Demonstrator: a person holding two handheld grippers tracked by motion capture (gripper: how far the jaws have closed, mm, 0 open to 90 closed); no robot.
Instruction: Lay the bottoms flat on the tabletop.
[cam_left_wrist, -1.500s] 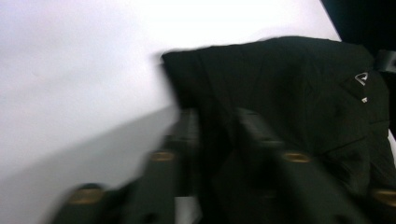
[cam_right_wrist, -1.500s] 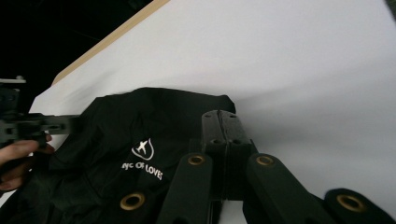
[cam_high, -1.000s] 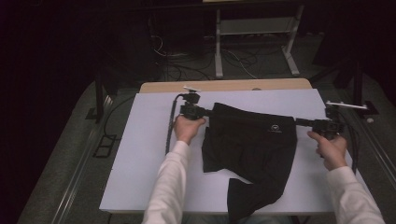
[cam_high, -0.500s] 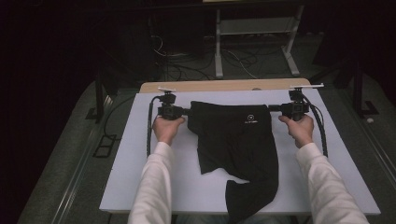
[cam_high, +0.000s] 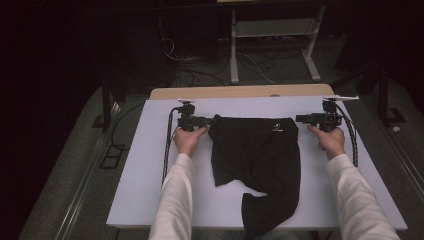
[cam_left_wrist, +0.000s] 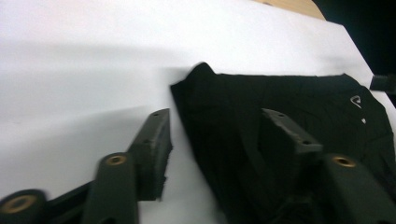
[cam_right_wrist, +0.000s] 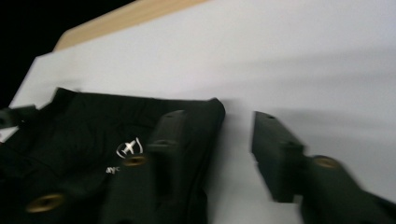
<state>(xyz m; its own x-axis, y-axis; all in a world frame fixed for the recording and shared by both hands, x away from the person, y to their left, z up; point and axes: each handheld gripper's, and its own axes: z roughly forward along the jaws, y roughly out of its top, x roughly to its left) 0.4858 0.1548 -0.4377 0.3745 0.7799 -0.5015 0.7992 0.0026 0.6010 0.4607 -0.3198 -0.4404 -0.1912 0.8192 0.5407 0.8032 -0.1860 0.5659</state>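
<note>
Shorts (cam_high: 257, 157), black with a small white logo by the waistband, lie flat on your white table (cam_high: 150, 165), waistband at the far side and one leg trailing toward your edge, its end hanging just past the near rim. From the high view, your left gripper (cam_high: 209, 120) sits at the waistband's left corner and your right gripper (cam_high: 298, 118) at its right corner, both pointing inward along the band, your hands wrapped round the handles.

Your left gripper view tells more: the jaws have just been opening and now stand spread, one finger (cam_left_wrist: 152, 144) over bare white table, the other over the black cloth, with the edge of the shorts (cam_left_wrist: 280, 107) running up between them. Nothing is pinched; the pads stand apart from the fabric's edge.

Your right gripper view mirrors that. Its jaws have also just been opening and are spread, one finger (cam_right_wrist: 275, 149) over the table, the other over the cloth beside the logo (cam_right_wrist: 128, 148), the waistband's corner lying between them unpressed. The tan board beyond the white surface shows along the far edge, a detail also plain from above.
</note>
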